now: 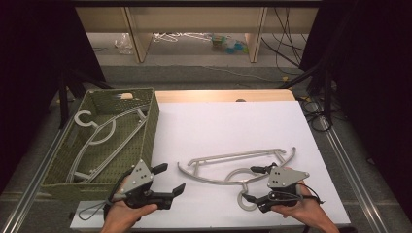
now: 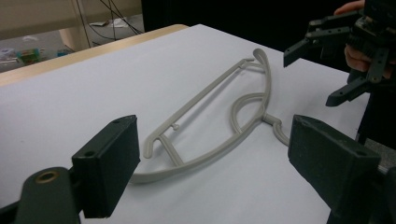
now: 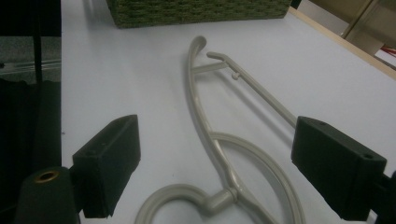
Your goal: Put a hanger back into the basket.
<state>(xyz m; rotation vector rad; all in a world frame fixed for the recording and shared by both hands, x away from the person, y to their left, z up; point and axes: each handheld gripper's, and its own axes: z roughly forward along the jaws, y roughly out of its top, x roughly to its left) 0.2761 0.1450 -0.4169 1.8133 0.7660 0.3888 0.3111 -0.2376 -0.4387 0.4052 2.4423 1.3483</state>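
Observation:
A grey plastic hanger (image 1: 228,156) lies flat on the white table top (image 1: 233,121), right of centre. My left gripper (image 1: 171,177) hovers low at the front, between the basket and the hanger's left end. In the left gripper view this gripper (image 2: 215,163) stands open, empty, facing the hanger (image 2: 196,161). My right gripper (image 1: 251,184) sits at the hanger's hook, near the front edge. Its own view shows it (image 3: 215,163) open, with the hanger's neck and hook (image 3: 195,105) lying between the jaws and no pad touching them. The right gripper (image 2: 310,77) also appears beyond the hanger, jaws apart.
A green woven basket (image 1: 150,126) stands on the left of the table with another grey hanger (image 1: 77,119) inside. Its wall (image 3: 196,11) closes the far end of the right gripper view. Wooden shelf legs and cables lie beyond the table.

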